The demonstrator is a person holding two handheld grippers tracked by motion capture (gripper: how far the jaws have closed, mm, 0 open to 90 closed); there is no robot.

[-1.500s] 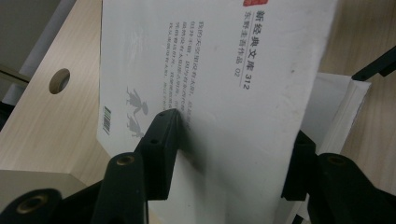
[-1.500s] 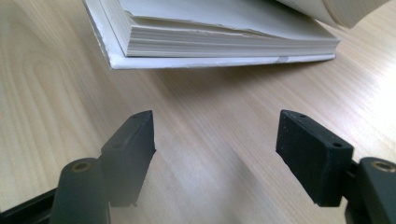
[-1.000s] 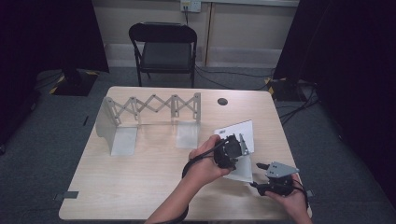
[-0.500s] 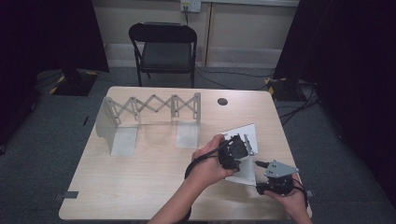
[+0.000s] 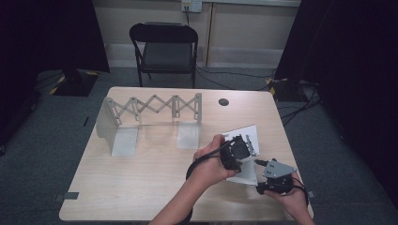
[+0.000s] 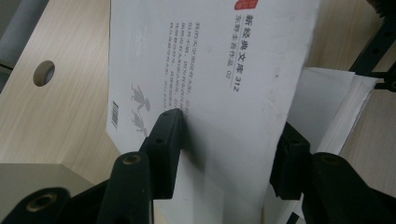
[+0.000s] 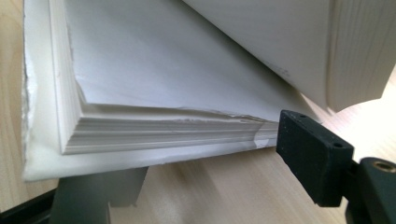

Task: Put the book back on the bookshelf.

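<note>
Item: book [image 5: 244,154], white paperback, lying on the desk [image 5: 155,187] near its right front corner. I am seeing its cover [image 6: 224,93] lifted off the page block, printed with columns of text, a red mark at the top and a barcode near one edge.

Item: left tongs [image 5: 237,150]. I am holding them over the book; in the left gripper view the jaws are standing apart on either side of the raised cover, one jaw lying against its printed face, the other behind its edge. They are spread, not clamped; I cannot tell whether they are pressing the cover at all.

Item: right tongs [image 5: 274,180]. I am keeping them low at the book's near corner. In the right gripper view one jaw is sitting under the bottom cover at the left, the other standing free at the right, just beside the page block [image 7: 163,128]. Jaws released, gripping nothing.

Item: rack [image 5: 150,117], grey metal with a scissor lattice, standing well apart at the desk's back left.

Item: chair [image 5: 164,47], black, standing behind the desk.
</note>
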